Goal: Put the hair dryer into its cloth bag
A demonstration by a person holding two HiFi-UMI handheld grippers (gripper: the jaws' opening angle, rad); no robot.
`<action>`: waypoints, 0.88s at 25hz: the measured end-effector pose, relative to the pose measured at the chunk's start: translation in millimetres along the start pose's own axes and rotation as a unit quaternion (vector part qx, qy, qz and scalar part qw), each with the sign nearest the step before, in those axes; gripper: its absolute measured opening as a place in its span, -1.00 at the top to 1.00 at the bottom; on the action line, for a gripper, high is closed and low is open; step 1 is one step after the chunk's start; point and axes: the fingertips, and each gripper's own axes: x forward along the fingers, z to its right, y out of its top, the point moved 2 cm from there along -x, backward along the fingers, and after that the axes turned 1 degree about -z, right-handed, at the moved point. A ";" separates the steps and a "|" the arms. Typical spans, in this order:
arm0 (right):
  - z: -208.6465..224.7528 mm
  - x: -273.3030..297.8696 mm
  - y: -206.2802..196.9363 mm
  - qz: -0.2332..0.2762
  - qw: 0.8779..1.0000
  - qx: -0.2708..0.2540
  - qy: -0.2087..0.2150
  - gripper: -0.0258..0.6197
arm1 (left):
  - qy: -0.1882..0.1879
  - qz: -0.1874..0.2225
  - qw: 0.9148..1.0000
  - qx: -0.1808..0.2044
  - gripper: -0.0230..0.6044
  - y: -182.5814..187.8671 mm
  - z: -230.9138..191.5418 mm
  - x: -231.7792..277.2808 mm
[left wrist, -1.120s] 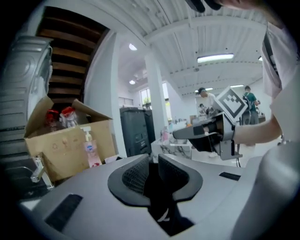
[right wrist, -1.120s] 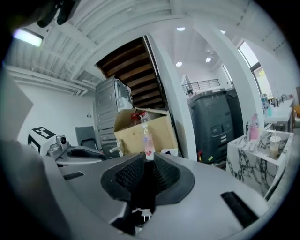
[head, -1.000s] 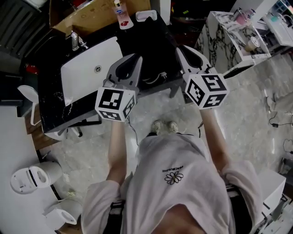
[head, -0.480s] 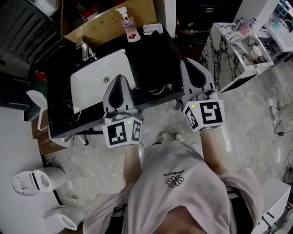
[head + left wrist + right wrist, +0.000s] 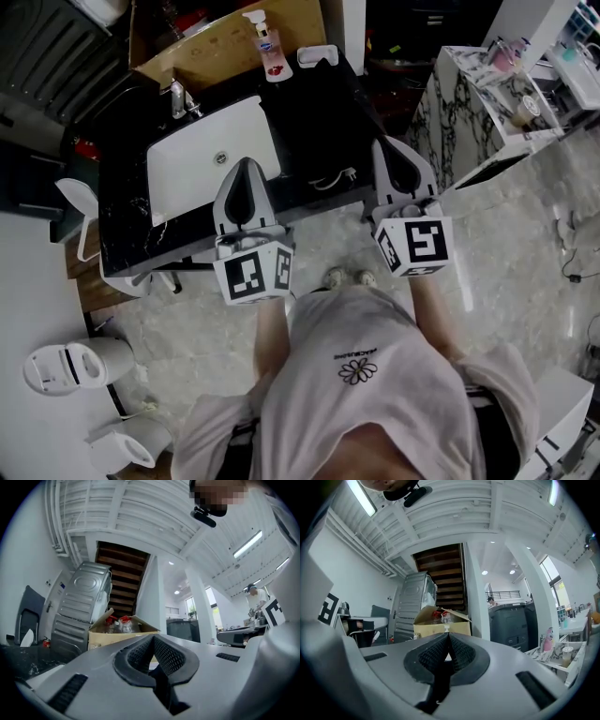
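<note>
Both grippers are held over the front of a black counter point(image 5: 309, 112). My left gripper point(image 5: 246, 164) points away from the person, over the counter's front strip just below the white sink point(image 5: 202, 155). Its jaws are shut with nothing between them, as the left gripper view shows point(image 5: 153, 638). My right gripper point(image 5: 394, 142) is over the counter's right end, also shut and empty point(image 5: 447, 635). A white cord with a plug point(image 5: 330, 180) lies on the counter between the two grippers. On the dark surface I can make out neither the hair dryer nor the cloth bag.
A faucet point(image 5: 176, 96) stands behind the sink. A pump bottle point(image 5: 267, 42) and a white dish point(image 5: 317, 56) sit at the counter's back edge, in front of a cardboard box point(image 5: 206, 37). A marble-topped table point(image 5: 469, 94) stands to the right, and white fixtures point(image 5: 66, 366) are on the floor at left.
Both grippers have drawn back toward the person, to the counter's front edge. The left one has swung from a slant to point straight ahead.
</note>
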 end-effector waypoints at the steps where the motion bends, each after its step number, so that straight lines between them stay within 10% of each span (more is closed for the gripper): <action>1: -0.4 -0.4 -0.6 -0.001 1.000 -0.002 0.001 0.88 | 0.000 0.000 1.000 0.000 0.88 -0.4 0.0 -0.1; 22: 10.2 0.2 0.7 -0.002 1.000 -0.005 -0.004 0.88 | 0.003 -0.010 1.000 0.002 0.88 -5.1 3.2 -2.2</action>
